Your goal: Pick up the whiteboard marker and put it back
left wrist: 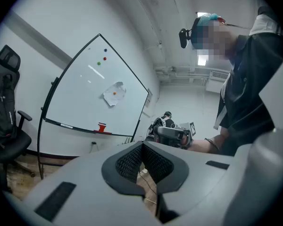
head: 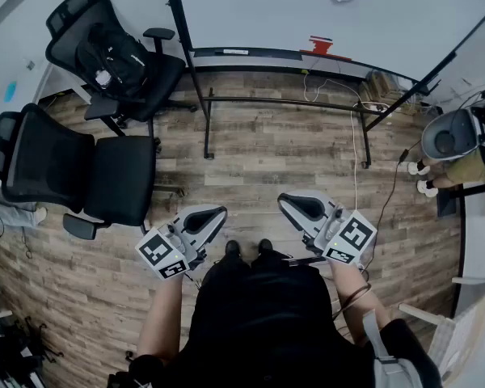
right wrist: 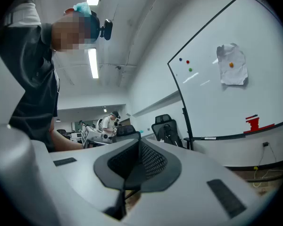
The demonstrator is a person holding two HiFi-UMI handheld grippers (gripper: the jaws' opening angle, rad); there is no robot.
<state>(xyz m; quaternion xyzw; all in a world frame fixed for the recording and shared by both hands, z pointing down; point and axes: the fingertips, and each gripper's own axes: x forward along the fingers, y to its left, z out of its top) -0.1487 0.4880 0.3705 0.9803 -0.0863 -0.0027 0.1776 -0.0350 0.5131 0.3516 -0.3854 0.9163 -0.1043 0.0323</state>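
With left gripper (head: pixel 217 214) and right gripper (head: pixel 285 200) fingers closed on nothing, the likely marker (head: pixel 234 52) lies far off at twelve o'clock along the tray (head: pixel 271 55), lengthwise nine-to-three, marginally nearer the left.

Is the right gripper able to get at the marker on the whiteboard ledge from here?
Probably not yet: the right gripper is close to the person, a stretch of floor short of the marker. Nothing blocks the way.

Bright overhead strip light (right wrist: pixel 92 62), fisheye edges w/ vignette
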